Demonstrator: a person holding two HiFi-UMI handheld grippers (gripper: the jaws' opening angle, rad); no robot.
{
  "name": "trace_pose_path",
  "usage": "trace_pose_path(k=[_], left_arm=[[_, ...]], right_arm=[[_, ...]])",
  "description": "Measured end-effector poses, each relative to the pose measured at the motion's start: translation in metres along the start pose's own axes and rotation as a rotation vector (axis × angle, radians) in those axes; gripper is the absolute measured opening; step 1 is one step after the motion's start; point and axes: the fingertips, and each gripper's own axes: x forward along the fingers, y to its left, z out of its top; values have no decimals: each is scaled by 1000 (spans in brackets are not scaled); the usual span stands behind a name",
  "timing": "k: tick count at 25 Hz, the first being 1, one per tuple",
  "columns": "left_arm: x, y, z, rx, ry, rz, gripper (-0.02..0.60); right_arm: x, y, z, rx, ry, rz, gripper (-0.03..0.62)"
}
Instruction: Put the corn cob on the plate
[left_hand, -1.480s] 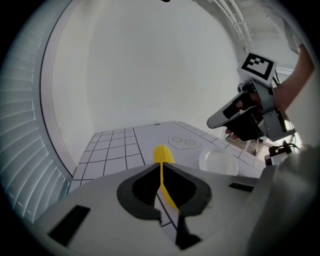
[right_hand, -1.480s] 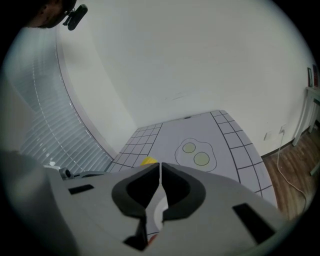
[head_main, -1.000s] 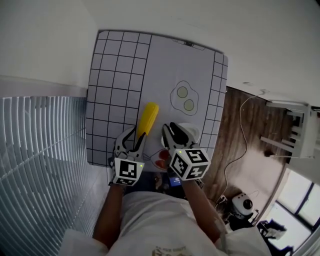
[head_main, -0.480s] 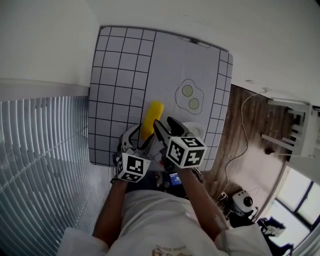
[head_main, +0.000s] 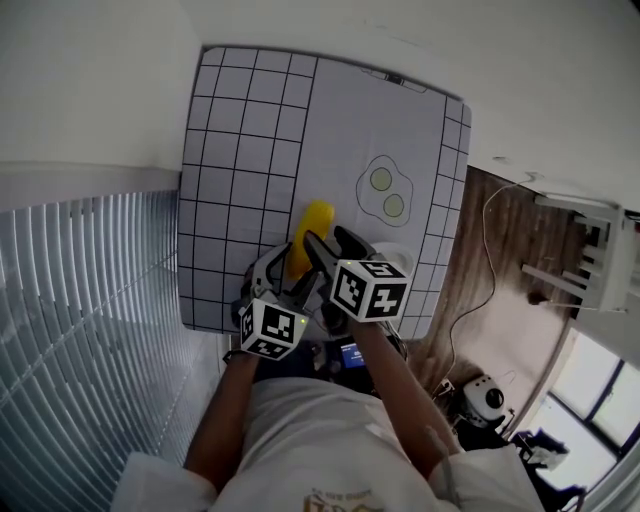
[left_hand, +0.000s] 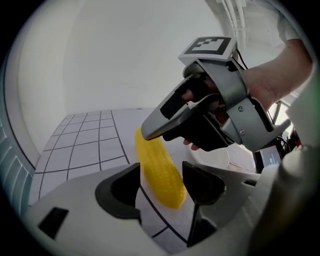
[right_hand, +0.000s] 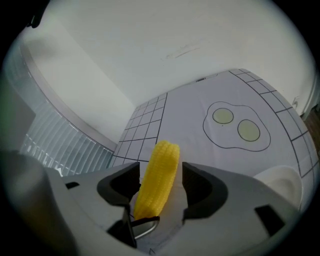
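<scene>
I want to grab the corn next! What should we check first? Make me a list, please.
1. Are the left gripper jaws open? Ok: they have just been opening, with the corn cob between them, unpinched.
2. Are the right gripper jaws open? Ok: just been opening too, cob between them.
3. Grippers clear of each other? Cannot tell: very close.
4. Is the plate in sight? Ok.
5. Plate free? Cannot tell: mostly hidden.
</scene>
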Motion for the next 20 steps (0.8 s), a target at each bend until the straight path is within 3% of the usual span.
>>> trace_pose_path(k=[14,20], left_arm=[[12,-2,-1,45,41,-30,279],[13,-2,-2,18,30,-42,281]], right_arm=[[25,-2,7,46,42,-25,270],[33,-5,-2,65,84,-33,279]])
